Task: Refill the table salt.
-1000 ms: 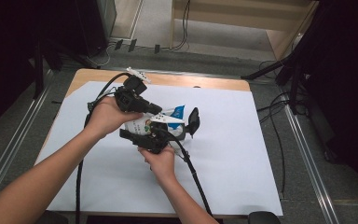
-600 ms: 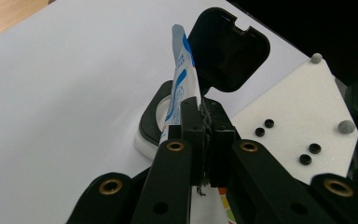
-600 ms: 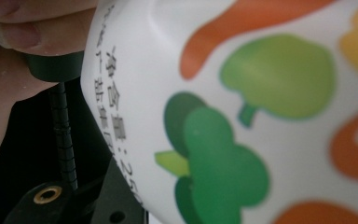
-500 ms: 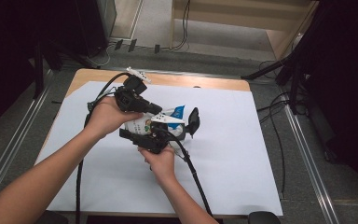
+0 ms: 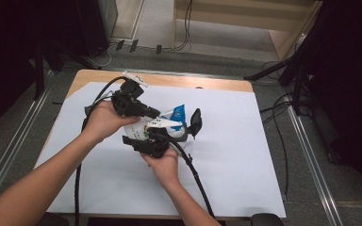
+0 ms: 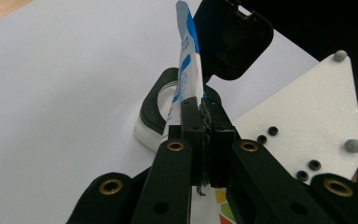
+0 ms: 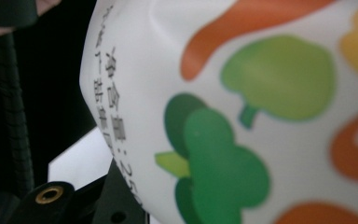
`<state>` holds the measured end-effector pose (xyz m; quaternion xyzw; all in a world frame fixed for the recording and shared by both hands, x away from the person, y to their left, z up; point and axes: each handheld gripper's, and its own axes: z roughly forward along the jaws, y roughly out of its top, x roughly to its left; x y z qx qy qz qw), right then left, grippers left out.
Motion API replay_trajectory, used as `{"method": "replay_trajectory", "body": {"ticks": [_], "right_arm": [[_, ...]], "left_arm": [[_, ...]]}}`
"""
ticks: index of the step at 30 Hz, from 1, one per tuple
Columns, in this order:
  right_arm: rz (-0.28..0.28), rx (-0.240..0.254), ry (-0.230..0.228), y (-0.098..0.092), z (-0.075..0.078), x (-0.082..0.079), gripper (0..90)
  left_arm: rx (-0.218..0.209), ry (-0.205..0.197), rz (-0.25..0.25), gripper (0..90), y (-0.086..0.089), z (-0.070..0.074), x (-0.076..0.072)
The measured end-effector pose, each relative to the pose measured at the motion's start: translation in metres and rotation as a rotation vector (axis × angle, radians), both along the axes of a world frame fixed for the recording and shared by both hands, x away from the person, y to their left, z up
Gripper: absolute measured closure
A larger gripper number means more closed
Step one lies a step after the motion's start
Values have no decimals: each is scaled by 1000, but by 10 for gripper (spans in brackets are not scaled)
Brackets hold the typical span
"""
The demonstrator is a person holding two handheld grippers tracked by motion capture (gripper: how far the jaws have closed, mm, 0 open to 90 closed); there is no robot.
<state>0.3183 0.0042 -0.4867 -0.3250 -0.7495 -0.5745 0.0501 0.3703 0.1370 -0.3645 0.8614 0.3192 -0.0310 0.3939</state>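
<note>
Evidently a refill job is under way and only partly done: a printed pouch (image 5: pixel 172 120) is held above the white sheet (image 5: pixel 245 155) that covers the table (image 5: pixel 94 77), beside a black-rimmed container (image 6: pixel 161 100) whose hinged lid (image 6: pixel 230 39) is already flipped up. Whether anything has been poured cannot be told; the pouring, or the folding and closing of the pouch, is judged to remain, and the lid has yet to be shut.

On the left, the left gripper (image 5: pixel 148 113) is carried in the left hand (image 5: pixel 104 120), forearm angled in from the lower left corner, the tool pointing toward the table's centre. Its jaws are clenched on the pouch's flat blue-and-white top seam (image 6: pixel 186 60), which rises upright from between them.

To the right and nearer the person, the right gripper (image 5: pixel 153 141) is held in the right hand (image 5: pixel 162 162) beneath the pouch. The vegetable-printed side of the pouch (image 7: pixel 261 116) lies very close to its camera; whether its jaws press the pouch cannot be told.
</note>
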Motion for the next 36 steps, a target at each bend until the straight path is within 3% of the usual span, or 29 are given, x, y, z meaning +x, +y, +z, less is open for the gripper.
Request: {"method": "replay_trajectory", "body": {"ticks": [1,9,16,23,36], "right_arm": [[1,-21,-12,0,0,0,660],[-9,-54,-32,-3,0,0,663],[-9,-55,-33,-7,0,1,664],[-2,-58,-42,-9,0,-1,664],[-50,-64,-69,-14,-1,-7,652]], "left_arm": [[1,2,-1,898,0,-1,0],[-6,4,-6,861,-3,-2,2],[-13,10,-20,834,-8,-3,8],[-3,-6,-26,900,-5,1,4],[-54,-28,-16,900,9,8,-2]]}}
